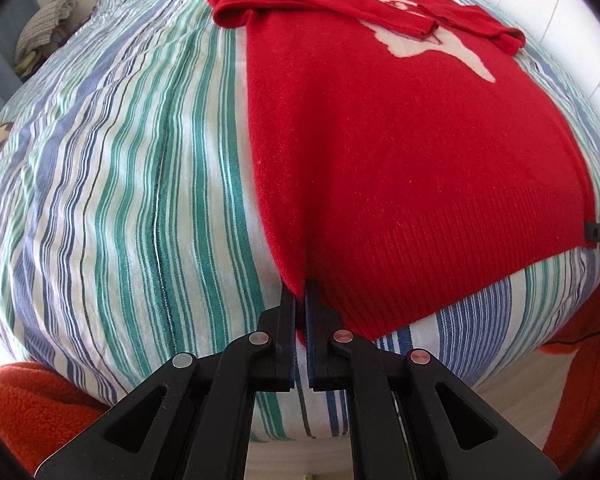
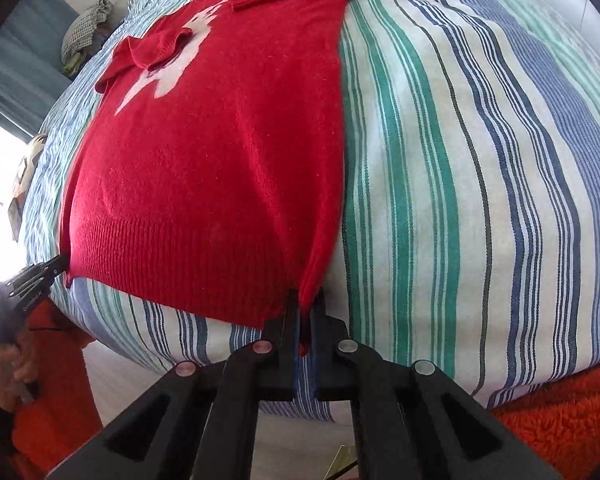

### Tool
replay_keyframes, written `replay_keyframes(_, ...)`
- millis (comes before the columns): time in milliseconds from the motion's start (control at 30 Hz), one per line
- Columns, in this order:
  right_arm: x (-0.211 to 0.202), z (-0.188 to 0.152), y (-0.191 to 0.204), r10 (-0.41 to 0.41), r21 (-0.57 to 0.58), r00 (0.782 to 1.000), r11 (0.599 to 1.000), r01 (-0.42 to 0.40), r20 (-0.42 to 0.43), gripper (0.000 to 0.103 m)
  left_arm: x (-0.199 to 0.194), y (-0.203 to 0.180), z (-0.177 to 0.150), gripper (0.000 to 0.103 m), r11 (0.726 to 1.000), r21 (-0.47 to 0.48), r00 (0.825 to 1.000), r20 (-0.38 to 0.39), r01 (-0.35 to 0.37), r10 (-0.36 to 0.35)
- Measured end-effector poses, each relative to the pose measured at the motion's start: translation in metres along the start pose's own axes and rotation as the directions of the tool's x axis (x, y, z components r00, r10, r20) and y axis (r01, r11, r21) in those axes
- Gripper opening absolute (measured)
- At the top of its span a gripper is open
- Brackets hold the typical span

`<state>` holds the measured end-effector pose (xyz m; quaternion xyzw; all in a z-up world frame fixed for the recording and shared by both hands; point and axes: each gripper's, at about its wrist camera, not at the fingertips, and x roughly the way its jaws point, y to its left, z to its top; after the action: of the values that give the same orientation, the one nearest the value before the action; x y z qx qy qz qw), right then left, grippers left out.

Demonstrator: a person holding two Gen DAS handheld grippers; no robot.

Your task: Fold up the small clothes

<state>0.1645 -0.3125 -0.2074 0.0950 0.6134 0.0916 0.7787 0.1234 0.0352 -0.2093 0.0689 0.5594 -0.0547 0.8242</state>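
A bed (image 1: 112, 184) is carrying everything, covered with a striped sheet in green, blue and white bands. A red sweater (image 1: 380, 140) is lying flat on it, sitting toward 1 o'clock in the left wrist view and toward 11 o'clock in the right wrist view (image 2: 220, 140). Its sleeves are lying folded across the chest, over a pale motif, and its ribbed hem is resting near the bed's near edge.

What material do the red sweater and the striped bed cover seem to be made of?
Red sweater: looks like a soft knit, perhaps wool; fuzzy matte surface, ribbed hem. Striped bed cover: looks like woven cotton; flat matte weave with fine creases. Neither fibre can be confirmed.
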Motion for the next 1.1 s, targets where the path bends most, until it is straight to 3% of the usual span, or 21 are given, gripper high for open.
replay_keyframes(67, -0.002, 0.0, 0.003, -0.019, -0.019, 1.0, 1.0, 0.019, 0.0, 0.003, 0.0, -0.001, 0.001, 0.005, 1.0, 0.0, 1.0, 0.0, -0.019, 0.019)
replay_keyframes(133, -0.008, -0.003, 0.006, -0.017, -0.033, 1.0, 0.999, 0.017, -0.002, 0.008, -0.001, -0.005, 0.001, 0.014, 0.998, 0.025, 0.999, 0.004, -0.055, 0.054)
replay_keyframes(167, -0.014, -0.007, 0.007, -0.003, -0.033, 1.0, 0.999, 0.003, -0.016, 0.012, -0.003, -0.006, -0.001, 0.033, 0.996, 0.038, 0.997, -0.001, -0.079, 0.08)
replay_keyframes(200, -0.018, -0.007, 0.008, 0.011, -0.028, 0.999, 1.0, -0.012, -0.038, 0.026, -0.006, -0.004, -0.003, 0.063, 0.993, 0.046, 0.994, -0.008, -0.111, 0.112)
replay_keyframes(233, -0.024, -0.009, 0.007, 0.01, -0.032, 0.998, 0.999, -0.012, -0.056, 0.038, -0.01, 0.001, -0.006, 0.074, 0.989, 0.043, 0.989, -0.018, -0.143, 0.144)
replay_keyframes(267, -0.034, -0.007, 0.005, -0.009, -0.053, 0.998, 0.999, 0.006, -0.059, 0.04, -0.016, 0.007, -0.009, 0.082, 0.987, 0.032, 0.987, -0.021, -0.155, 0.156)
replay_keyframes(400, -0.084, 0.031, 0.008, -0.171, -0.228, 0.984, 0.957, 0.18, 0.058, 0.04, -0.048, 0.04, -0.018, 0.081, 0.99, -0.101, 0.995, 0.013, -0.101, 0.103)
replay_keyframes(500, -0.103, 0.081, 0.027, -0.195, -0.376, 0.959, 0.889, 0.262, 0.206, 0.05, -0.062, 0.06, -0.017, 0.081, 0.972, -0.221, 0.991, 0.088, -0.083, 0.105)
replay_keyframes(633, -0.069, 0.155, 0.072, -0.085, -0.555, 0.955, 0.798, 0.235, 0.283, 0.062, -0.057, 0.065, -0.012, 0.081, 0.95, -0.293, 0.98, 0.129, -0.108, 0.151)
replay_keyframes(733, -0.015, 0.199, 0.104, -0.115, -0.615, 0.954, 0.741, 0.268, 0.277, 0.062, -0.049, 0.069, -0.015, 0.081, 0.942, -0.305, 0.981, 0.087, -0.141, 0.175)
replay_keyframes(800, 0.017, 0.222, 0.116, -0.14, -0.6, 0.953, 0.749, 0.28, 0.269, 0.061, -0.047, 0.072, -0.017, 0.081, 0.939, -0.314, 0.983, 0.078, -0.136, 0.169)
replay_keyframes(900, 0.056, 0.245, 0.113, -0.142, -0.521, 0.962, 0.817, 0.247, 0.232, 0.058, -0.043, 0.069, -0.016, 0.081, 0.939, -0.303, 0.98, 0.066, -0.161, 0.189)
replay_keyframes(967, 0.056, 0.255, 0.1, -0.122, -0.441, 0.965, 0.871, 0.217, 0.234, 0.028, -0.04, 0.067, -0.018, 0.081, 0.94, -0.293, 0.979, 0.052, -0.172, 0.195)
replay_keyframes(1000, 0.046, 0.259, 0.089, -0.114, -0.397, 0.96, 0.893, 0.212, 0.257, 0.009, -0.039, 0.066, -0.017, 0.081, 0.942, -0.287, 0.979, 0.051, -0.173, 0.195)
replay_keyframes(1100, -0.01, 0.261, 0.039, -0.121, -0.242, 0.917, 0.944, 0.225, 0.381, 0.008, -0.038, 0.063, -0.016, 0.081, 0.946, -0.274, 0.979, 0.055, -0.176, 0.198)
